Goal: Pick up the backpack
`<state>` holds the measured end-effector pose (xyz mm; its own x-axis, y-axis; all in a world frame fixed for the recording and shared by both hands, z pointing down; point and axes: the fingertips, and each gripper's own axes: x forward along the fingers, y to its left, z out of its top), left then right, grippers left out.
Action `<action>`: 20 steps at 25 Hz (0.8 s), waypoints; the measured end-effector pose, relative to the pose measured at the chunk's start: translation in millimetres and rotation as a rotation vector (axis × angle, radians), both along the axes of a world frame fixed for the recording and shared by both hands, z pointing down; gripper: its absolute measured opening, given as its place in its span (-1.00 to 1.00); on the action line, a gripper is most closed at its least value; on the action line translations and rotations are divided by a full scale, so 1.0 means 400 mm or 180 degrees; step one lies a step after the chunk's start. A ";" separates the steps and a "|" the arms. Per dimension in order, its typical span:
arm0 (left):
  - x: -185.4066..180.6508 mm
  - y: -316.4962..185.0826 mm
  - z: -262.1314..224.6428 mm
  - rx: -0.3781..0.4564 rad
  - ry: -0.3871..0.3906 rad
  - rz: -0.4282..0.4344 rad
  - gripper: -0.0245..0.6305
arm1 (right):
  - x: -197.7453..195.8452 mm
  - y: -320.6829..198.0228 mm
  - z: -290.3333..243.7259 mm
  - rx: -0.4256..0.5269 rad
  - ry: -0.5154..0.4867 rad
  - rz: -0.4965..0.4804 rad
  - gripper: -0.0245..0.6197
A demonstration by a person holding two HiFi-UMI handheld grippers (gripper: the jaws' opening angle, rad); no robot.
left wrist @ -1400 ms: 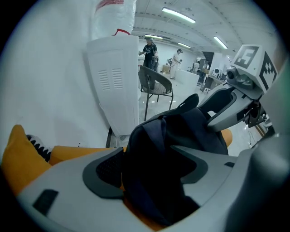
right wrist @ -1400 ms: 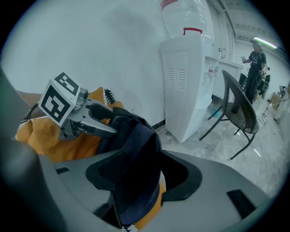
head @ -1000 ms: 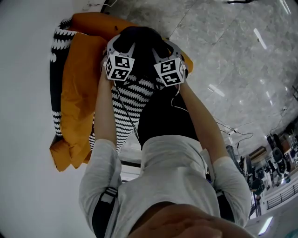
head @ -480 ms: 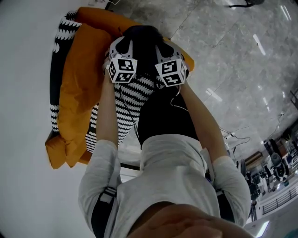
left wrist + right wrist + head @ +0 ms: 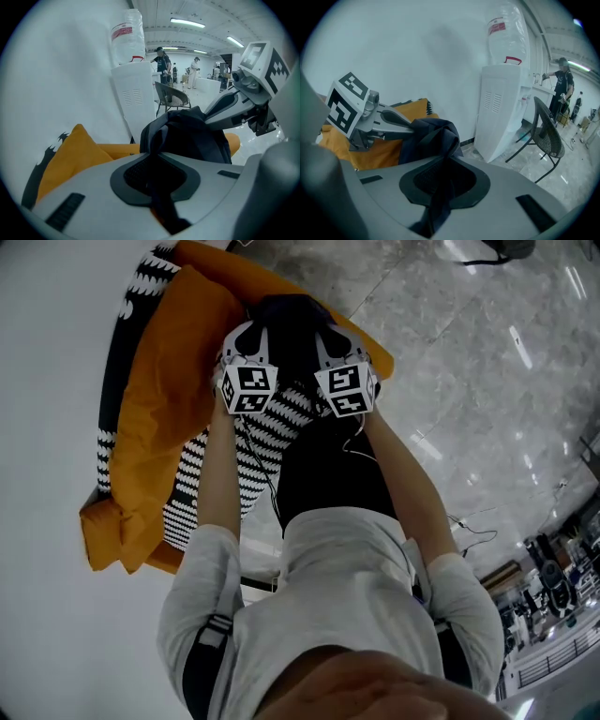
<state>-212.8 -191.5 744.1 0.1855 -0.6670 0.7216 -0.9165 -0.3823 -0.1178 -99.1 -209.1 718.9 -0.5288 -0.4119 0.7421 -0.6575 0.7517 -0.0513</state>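
Note:
The backpack (image 5: 291, 320) is dark and soft and rests on an orange cushion (image 5: 169, 399). In the head view both grippers reach into its top side by side, my left gripper (image 5: 251, 336) at the left and my right gripper (image 5: 330, 336) at the right. In the left gripper view the left gripper (image 5: 157, 140) has its jaws closing, pinched on a dark fold of the backpack (image 5: 190, 136). In the right gripper view the right gripper (image 5: 445, 161) has its jaws closing too, with dark backpack fabric (image 5: 431, 136) squeezed between the pads. The fingertips are hidden in the fabric.
A black-and-white patterned cover (image 5: 262, 442) lies over the cushion, against a white wall (image 5: 47, 381). A water dispenser (image 5: 501, 103) and a mesh chair (image 5: 546, 136) stand beyond on the grey marble floor (image 5: 469, 362). People stand far off in the room.
Both grippers went from open to pinched on the backpack's top and rose a little with it. The cushion and the patterned cover have shifted in the head view.

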 end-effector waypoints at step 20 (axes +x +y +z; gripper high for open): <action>-0.027 0.170 -0.082 0.0113 0.0326 -0.0625 -0.82 | -0.020 0.164 -0.083 -0.0010 -0.0205 -0.0203 -0.75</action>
<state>-223.6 -123.3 711.5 0.1208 -0.7221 0.6811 -0.9808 -0.1927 -0.0303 -107.1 -143.5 685.5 -0.6006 -0.3735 0.7069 -0.6034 0.7918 -0.0943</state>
